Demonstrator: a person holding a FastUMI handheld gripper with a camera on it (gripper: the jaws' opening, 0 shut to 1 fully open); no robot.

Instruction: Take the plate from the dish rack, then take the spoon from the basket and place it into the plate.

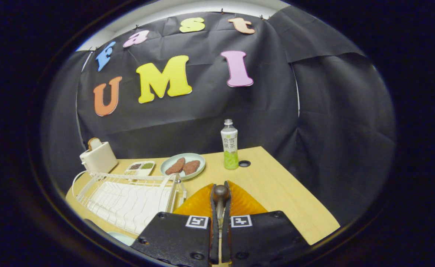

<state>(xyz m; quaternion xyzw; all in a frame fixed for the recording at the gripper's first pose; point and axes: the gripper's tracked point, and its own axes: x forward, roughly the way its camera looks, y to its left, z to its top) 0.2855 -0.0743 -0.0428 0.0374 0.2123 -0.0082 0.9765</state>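
My gripper [221, 187] is shut on a dark spoon [221, 193], whose rounded end sticks up between the fingertips. Directly under and beyond the fingers lies an orange ribbed plate [241, 203] on the wooden table; the fingers hide its middle. The spoon hangs over this plate, and I cannot tell whether it touches. The white wire dish rack [128, 198] stands just left of the plate, with no dishes in its slots.
Beyond the rack lie a pale green plate with two brown patties [183, 165], a small divided seasoning tray [140, 167] and a cream toaster [98, 155]. A green tea bottle [229, 145] stands beside a cable hole [244, 163]. The table edge [306, 200] runs along the right.
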